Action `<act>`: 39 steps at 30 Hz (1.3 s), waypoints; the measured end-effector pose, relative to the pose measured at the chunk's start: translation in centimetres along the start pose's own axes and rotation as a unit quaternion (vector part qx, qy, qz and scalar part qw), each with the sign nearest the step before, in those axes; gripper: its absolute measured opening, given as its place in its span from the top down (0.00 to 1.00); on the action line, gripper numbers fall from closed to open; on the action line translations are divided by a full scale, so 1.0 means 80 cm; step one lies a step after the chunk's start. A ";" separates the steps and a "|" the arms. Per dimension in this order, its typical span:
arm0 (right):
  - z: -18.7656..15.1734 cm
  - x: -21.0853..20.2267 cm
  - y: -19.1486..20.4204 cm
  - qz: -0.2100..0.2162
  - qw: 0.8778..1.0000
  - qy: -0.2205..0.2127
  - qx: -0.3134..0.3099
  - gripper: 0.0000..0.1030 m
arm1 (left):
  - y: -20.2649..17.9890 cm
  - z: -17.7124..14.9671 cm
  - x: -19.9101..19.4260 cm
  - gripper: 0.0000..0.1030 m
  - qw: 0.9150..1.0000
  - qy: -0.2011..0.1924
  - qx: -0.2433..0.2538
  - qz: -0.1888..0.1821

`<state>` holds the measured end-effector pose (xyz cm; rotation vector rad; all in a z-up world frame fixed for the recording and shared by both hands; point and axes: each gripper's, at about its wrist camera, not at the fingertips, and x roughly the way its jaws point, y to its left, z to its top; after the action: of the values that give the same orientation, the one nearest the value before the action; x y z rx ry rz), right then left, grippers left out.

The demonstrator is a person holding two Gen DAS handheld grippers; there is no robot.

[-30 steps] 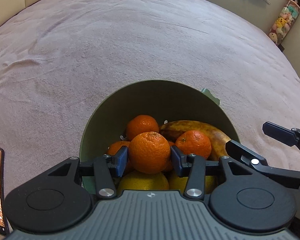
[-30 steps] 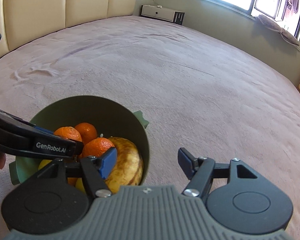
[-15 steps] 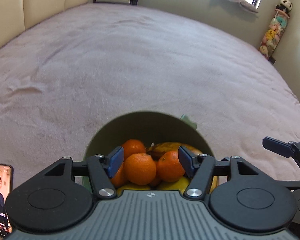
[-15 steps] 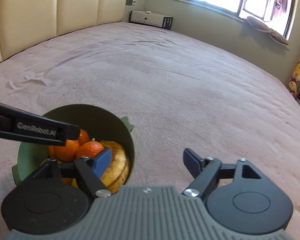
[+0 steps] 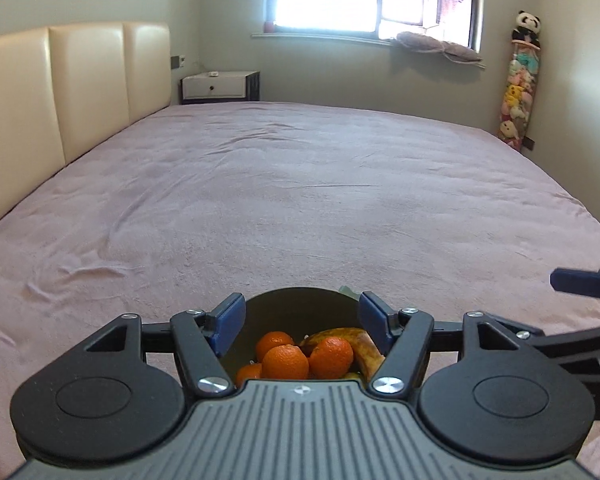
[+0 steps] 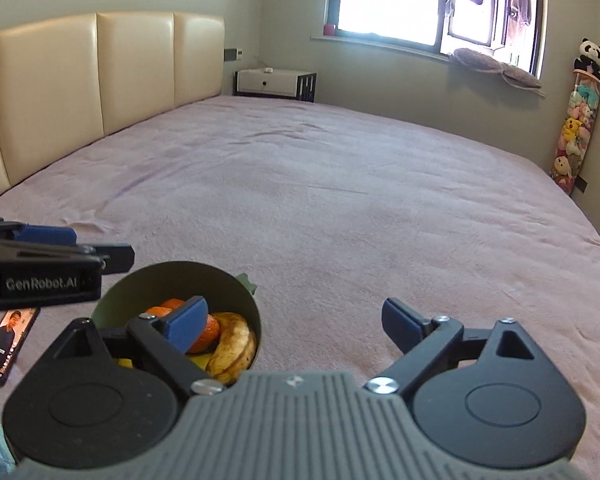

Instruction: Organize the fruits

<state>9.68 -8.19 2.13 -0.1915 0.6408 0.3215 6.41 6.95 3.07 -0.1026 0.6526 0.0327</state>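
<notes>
Oranges (image 5: 286,361) and a spotted yellow banana (image 5: 350,344) sit piled in the round green bowl (image 6: 220,280) on the near bed, while the left gripper (image 5: 302,326) and right gripper (image 6: 296,320) hover above, jaws opening, nothing between them, apparently finished.

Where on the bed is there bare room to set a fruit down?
Bare: the pink bedspread from the green bowl to the headboard and window wall, and right of the bowl. Crowded: the bowl itself, heaped with oranges and a banana; a phone lies left.
</notes>
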 end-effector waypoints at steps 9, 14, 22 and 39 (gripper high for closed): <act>-0.029 -0.049 -0.016 -0.014 1.000 -0.010 0.008 0.11 | -0.027 -0.027 -0.028 0.25 0.999 0.003 0.053 -0.004; -0.057 -0.059 -0.028 -0.013 0.999 0.017 0.029 0.08 | -0.036 -0.047 -0.029 0.25 0.997 0.038 0.069 -0.006; -0.093 -0.045 -0.040 -0.009 0.996 0.070 0.059 0.07 | -0.036 -0.068 -0.019 0.25 0.994 0.091 0.052 -0.010; -0.099 -0.033 -0.034 0.004 0.995 0.079 0.059 0.07 | -0.038 -0.073 -0.016 0.25 0.994 0.101 0.042 -0.011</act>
<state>4.23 -13.48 -2.24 -0.1019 0.8152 0.2771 2.04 3.29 -0.47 -0.0326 0.8537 -0.0275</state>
